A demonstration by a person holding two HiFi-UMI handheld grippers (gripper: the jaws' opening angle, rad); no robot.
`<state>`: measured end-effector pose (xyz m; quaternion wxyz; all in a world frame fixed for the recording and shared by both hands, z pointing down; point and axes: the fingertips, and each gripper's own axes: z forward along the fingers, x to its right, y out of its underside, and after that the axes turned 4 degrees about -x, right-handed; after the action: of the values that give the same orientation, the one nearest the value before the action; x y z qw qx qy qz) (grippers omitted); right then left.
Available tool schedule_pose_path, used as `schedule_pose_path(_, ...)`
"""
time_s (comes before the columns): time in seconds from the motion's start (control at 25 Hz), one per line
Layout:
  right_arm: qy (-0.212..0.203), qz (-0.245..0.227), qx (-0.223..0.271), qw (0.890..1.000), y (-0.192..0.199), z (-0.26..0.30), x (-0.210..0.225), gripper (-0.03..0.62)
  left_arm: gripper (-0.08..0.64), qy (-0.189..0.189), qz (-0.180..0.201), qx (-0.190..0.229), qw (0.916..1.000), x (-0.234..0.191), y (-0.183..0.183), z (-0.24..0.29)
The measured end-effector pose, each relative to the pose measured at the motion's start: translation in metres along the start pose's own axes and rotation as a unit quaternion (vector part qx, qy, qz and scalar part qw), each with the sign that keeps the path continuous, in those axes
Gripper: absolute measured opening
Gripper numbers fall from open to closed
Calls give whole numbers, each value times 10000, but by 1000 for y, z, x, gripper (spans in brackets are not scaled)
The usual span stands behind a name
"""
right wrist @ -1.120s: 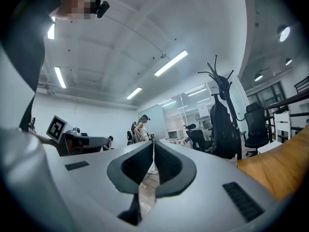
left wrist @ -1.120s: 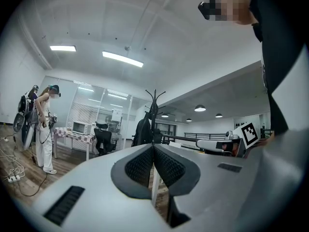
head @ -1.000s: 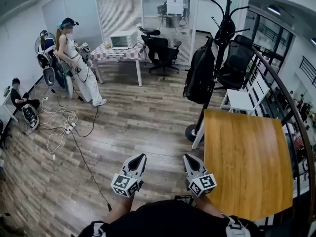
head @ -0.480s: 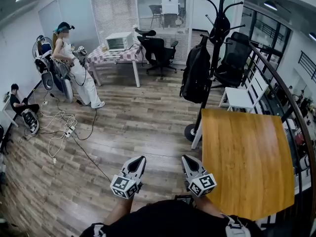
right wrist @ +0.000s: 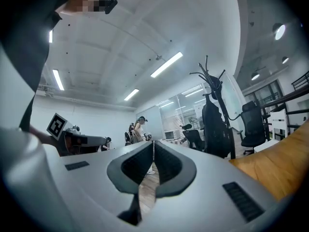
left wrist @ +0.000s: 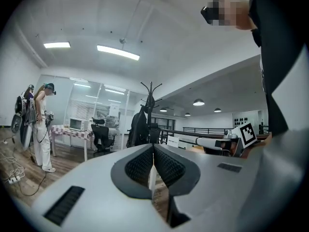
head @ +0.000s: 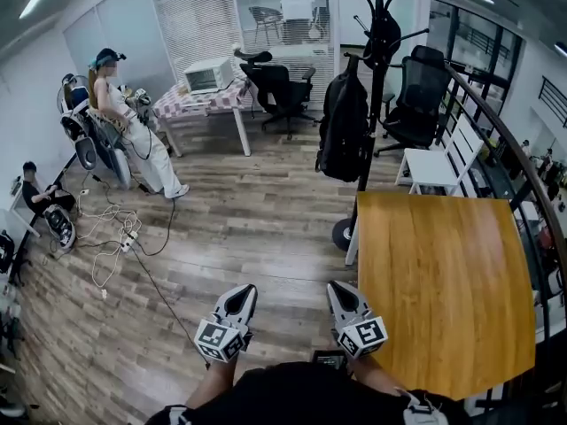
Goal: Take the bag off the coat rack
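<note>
Black bag [head: 344, 124] is hanging on the coat rack [head: 379, 34], just past the far corner of the wooden desk [head: 443, 299]. Left gripper [head: 241, 295] and right gripper [head: 339, 292] are well short of it, fingers pinched together on both, nothing in them.

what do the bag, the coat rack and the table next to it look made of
Bag: black, matte, likely woven fabric; it sags from its hook.
Coat rack: probably metal, dark painted; thin curved arms.
Table: wood or wood-look laminate top, smooth, orange-brown, faint grain.
</note>
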<state>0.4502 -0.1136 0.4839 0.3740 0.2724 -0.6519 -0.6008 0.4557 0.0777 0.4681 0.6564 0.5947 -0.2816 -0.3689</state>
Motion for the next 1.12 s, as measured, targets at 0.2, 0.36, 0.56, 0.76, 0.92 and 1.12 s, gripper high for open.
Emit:
schedule_pose_path(0.2, -96, 114, -213, 9997, 24, -2, 11, 34, 17, -149, -215, -289, 9992, 3, 28, 1)
schedule_pose_path(0.36, -14, 250, -294, 9993, 39, 7, 23, 34, 17, -121, -277, -486, 9984, -3, 41, 11)
schedule_pose_path(0.56, 39, 285, -437, 9986, 48, 39, 42, 34, 17, 6, -429, -571, 9974, -31, 54, 50)
schedule_pose_path(0.76, 63, 60, -575, 9983, 43, 83, 61, 34, 17, 217, -483, -414, 9977, -66, 44, 98)
schedule_pose_path(0.92, 323, -17, -510, 9982, 33, 114, 88, 35, 17, 389, -472, -351, 9975, -97, 41, 126)
schedule_pose_path(1.12, 434, -205, -390, 9981, 8, 154, 97, 34, 17, 461, -357, -31, 9983, -136, 14, 156)
